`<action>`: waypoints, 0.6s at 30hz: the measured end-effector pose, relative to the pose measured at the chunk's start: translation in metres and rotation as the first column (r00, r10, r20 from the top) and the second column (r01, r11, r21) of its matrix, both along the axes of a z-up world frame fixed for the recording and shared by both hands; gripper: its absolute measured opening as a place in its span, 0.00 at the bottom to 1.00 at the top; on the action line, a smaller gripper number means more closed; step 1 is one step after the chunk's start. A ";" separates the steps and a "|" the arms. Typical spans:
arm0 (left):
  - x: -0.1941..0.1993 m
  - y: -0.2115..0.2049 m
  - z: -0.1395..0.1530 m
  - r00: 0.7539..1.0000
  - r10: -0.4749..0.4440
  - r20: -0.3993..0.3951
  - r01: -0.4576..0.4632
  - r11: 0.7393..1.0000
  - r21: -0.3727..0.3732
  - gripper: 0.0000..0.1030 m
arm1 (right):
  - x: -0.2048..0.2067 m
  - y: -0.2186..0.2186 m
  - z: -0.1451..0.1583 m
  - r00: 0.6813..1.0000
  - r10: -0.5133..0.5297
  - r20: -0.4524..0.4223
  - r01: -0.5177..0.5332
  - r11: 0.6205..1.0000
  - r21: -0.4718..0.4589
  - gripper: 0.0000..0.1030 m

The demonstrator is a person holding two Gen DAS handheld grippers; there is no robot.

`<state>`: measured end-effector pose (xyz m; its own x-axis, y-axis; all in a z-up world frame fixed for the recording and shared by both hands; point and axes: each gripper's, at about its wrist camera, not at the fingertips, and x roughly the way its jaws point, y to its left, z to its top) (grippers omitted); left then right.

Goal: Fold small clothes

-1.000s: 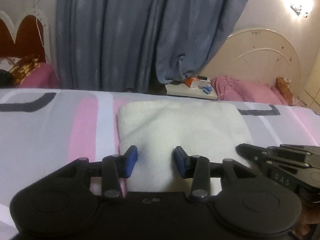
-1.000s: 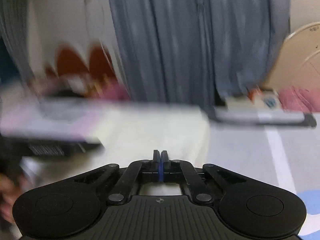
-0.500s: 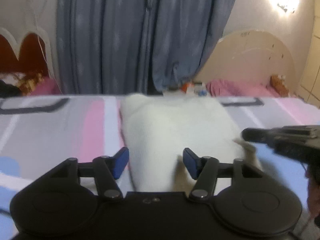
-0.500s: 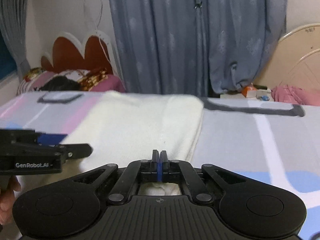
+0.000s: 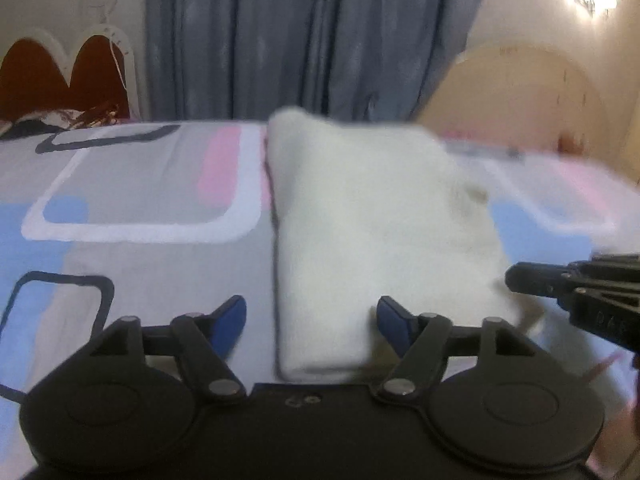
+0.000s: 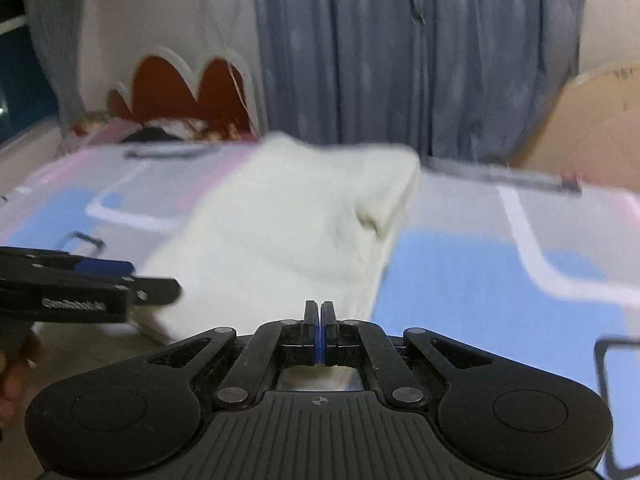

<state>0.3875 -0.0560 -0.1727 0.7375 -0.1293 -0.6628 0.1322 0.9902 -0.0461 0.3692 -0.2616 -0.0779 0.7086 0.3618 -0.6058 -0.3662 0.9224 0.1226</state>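
While the cloth (image 5: 380,240) lies lengthwise ahead, its near edge is straddled by the wide left gripper (image 5: 312,316). The right gripper (image 6: 319,320), pinched together, is seen at the cloth's near right corner; any hold cannot be told.

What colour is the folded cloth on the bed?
Cream white, plain: the folded cloth shows best in the left wrist view.

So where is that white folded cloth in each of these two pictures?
Left wrist view: the white cloth lies centre, running from the blue curtain down between the open left gripper fingers.
Right wrist view: the cloth sits centre-left, just ahead of the shut right gripper.
Shared landmark: the red scalloped headboard, behind and left of the cloth.
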 end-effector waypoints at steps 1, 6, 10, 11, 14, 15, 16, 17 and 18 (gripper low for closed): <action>0.000 -0.001 -0.003 1.000 -0.003 -0.008 0.003 1.000 0.000 0.70 | 0.003 0.001 -0.008 0.998 0.002 -0.056 -0.003 1.000 -0.014 0.00; -0.001 0.000 -0.001 1.000 0.019 -0.012 -0.019 1.000 -0.001 0.71 | 0.011 0.000 -0.016 0.995 -0.013 -0.097 0.014 1.000 0.009 0.00; -0.002 -0.002 0.001 1.000 0.017 -0.013 -0.017 1.000 0.011 0.71 | 0.008 -0.005 -0.016 0.995 -0.024 -0.092 0.027 0.999 0.028 0.00; -0.003 -0.002 0.001 1.000 0.016 -0.012 -0.016 1.000 0.013 0.71 | 0.005 -0.005 -0.016 0.996 -0.027 -0.090 0.030 0.999 0.031 0.00; -0.006 -0.002 0.001 1.000 0.015 -0.012 -0.015 1.000 0.021 0.73 | 0.003 -0.009 -0.017 0.995 -0.035 -0.088 0.038 0.999 0.033 0.00; -0.006 -0.004 0.003 1.000 0.017 -0.019 -0.017 1.000 0.025 0.73 | 0.001 -0.012 -0.017 0.995 -0.036 -0.090 0.040 0.999 0.036 0.00; -0.007 -0.003 0.006 1.000 0.021 -0.020 -0.021 0.999 0.025 0.75 | 0.002 -0.013 -0.015 0.995 -0.040 -0.095 0.044 0.998 0.044 0.00; -0.008 -0.001 0.010 1.000 0.028 -0.008 -0.028 0.999 0.025 0.84 | 0.003 -0.014 -0.013 0.994 -0.044 -0.100 0.050 0.997 0.056 0.00; -0.010 0.002 0.015 0.999 0.035 0.016 -0.036 0.999 0.020 0.92 | 0.002 -0.017 -0.010 0.994 -0.052 -0.098 0.059 0.996 0.074 0.13</action>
